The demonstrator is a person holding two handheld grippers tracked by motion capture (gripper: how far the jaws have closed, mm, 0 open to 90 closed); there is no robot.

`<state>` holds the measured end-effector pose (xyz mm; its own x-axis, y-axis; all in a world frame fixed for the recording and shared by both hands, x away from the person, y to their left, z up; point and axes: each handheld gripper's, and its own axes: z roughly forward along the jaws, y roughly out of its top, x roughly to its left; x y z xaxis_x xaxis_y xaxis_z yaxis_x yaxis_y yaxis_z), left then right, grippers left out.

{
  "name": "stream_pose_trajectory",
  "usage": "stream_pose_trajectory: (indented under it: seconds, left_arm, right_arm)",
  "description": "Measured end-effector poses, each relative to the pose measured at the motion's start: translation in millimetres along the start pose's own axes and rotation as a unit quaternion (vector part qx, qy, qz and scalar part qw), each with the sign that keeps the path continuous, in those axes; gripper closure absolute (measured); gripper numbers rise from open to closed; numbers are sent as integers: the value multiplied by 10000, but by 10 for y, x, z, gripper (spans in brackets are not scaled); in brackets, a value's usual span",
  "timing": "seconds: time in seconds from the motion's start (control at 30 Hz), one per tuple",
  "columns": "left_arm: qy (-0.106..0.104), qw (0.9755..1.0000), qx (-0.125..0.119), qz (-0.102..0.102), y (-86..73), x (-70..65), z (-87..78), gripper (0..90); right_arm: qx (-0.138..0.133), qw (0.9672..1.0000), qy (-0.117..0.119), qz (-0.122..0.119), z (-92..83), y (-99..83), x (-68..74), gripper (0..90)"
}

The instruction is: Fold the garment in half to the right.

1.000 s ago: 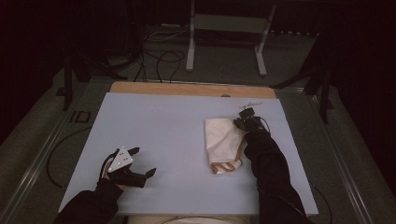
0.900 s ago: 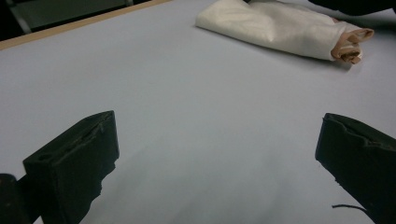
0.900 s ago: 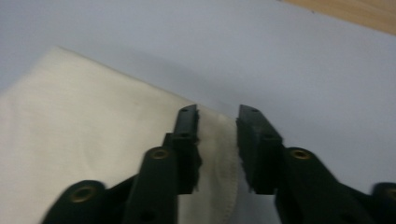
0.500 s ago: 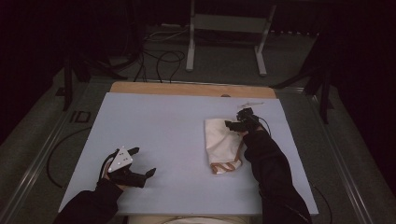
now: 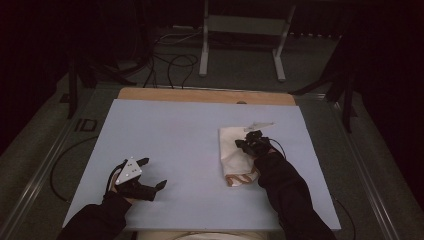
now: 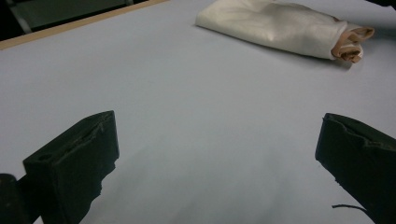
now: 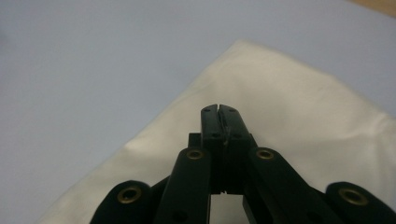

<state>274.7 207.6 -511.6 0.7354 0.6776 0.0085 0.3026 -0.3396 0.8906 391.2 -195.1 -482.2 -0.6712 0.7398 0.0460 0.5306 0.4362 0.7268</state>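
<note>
High view first: we see a pale blue worktop [image 5: 165, 135] with a person's two dark-sleeved forearms coming in from the bottom edge. Right of centre lies a folded cream cloth [image 5: 236, 155], with a tan, rolled edge at its near end. Our right gripper [image 5: 251, 141] sits over the far part of that cloth, right of the frame's middle. At lower left, our left gripper [image 5: 150, 174] rests on bare worktop, well apart from the cloth, with a grey three-cornered plate on top.

Right gripper view: the two black jaws meet tip to tip at the frame's centre, and they have just been closing. The cloth [image 7: 299, 140] spreads beneath and beyond them, one corner pointing to the upper middle. We cannot tell whether a thin layer of fabric is pinched between the tips; no fold shows there.

Left gripper view: the jaws stand wide apart at the lower corners, nothing between them, and the cloth [image 6: 275, 25] lies at upper right.

We judge the step in hand to be taking hold of the cloth's upper layer, to fold or unfold it. The next move calls for checking that fabric has been caught before lifting; if not, the jaws must reopen and press lower into the cloth.
</note>
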Motion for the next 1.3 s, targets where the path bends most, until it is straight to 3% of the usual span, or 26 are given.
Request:
stream_pose_trajectory:
  seconds: [0.1,0.27,0.33,0.5,0.73,0.97,1.07,1.13,1.3]
  left_arm:
    - [5,10000,-9,9,2,-2,-4,9]
    - [17,10000,-29,10,8,4,-17,9]
    - [20,10000,-33,17,9,4,-19,9]
    - [22,10000,-47,31,12,3,-25,9]
    - [33,10000,-78,10,15,7,-38,9]
    - [42,10000,-56,19,15,10,-38,9]
    - [42,10000,-54,10,14,13,-37,9]
    - [42,10000,-58,6,14,13,-37,9]
    - [63,10000,-64,11,11,21,-46,9]
  right_arm:
    - [44,9999,121,30,22,-82,60,900]
    - [193,9998,26,-2,31,-259,117,900]
    - [135,9999,46,79,-10,-320,134,900]
    - [133,9999,-40,-9,-119,-453,221,900]
    - [366,9991,-180,-119,-282,-746,336,900]
    - [234,9993,-280,-12,-382,-884,305,900]
    - [198,9992,-326,-135,-372,-880,323,893]
    - [133,9995,-265,-61,-371,-878,317,828]
    - [-316,9995,-85,1,-482,-829,330,462]
